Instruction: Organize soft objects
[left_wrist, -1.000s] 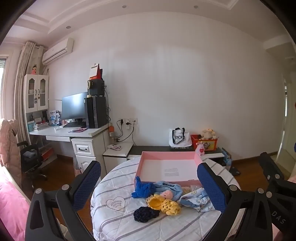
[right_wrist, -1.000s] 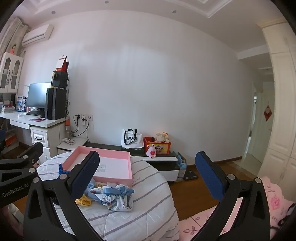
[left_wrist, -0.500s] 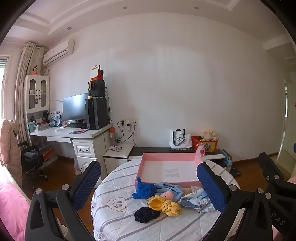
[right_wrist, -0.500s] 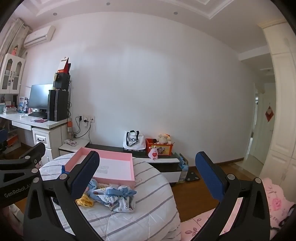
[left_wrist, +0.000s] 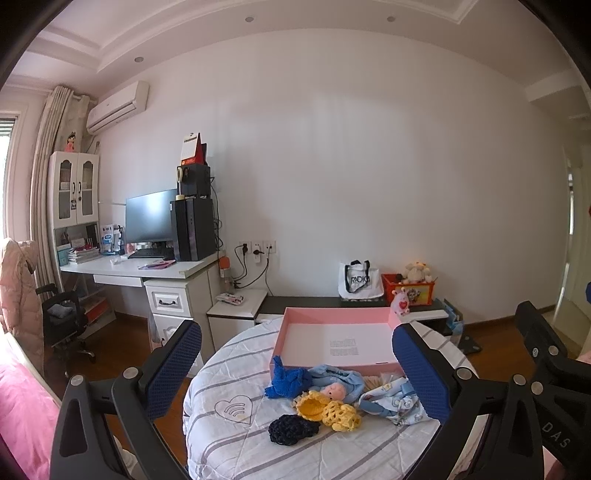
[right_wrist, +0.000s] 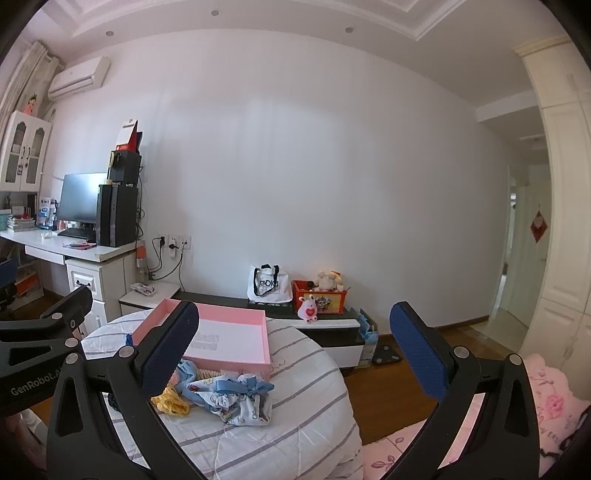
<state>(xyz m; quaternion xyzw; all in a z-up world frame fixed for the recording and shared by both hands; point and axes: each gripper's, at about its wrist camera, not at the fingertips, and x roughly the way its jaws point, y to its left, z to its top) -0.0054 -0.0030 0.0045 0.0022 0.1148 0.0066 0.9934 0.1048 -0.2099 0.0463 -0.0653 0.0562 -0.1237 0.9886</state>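
Both tongs hang released and empty above a round table: the left gripper (left_wrist: 295, 362) spreads its blue textured pads wide, framing the heap of soft things, while the right gripper (right_wrist: 295, 354) gapes just as wide, pointing off past the table's edge. Nothing is gathered yet; this looks like the opening approach. Next, one tong must likely descend onto a single piece and pinch it clear of its neighbours. On the striped quilted cloth (left_wrist: 236, 435) lie a dark crocheted puff (left_wrist: 293, 428), yellow openwork knit (left_wrist: 328, 408), a royal-blue knit (left_wrist: 286, 378) and a printed pouch (right_wrist: 240, 402) with ribbon bow. Behind sits the shallow pink box (left_wrist: 340, 341), rigid, flat-bottomed, empty.
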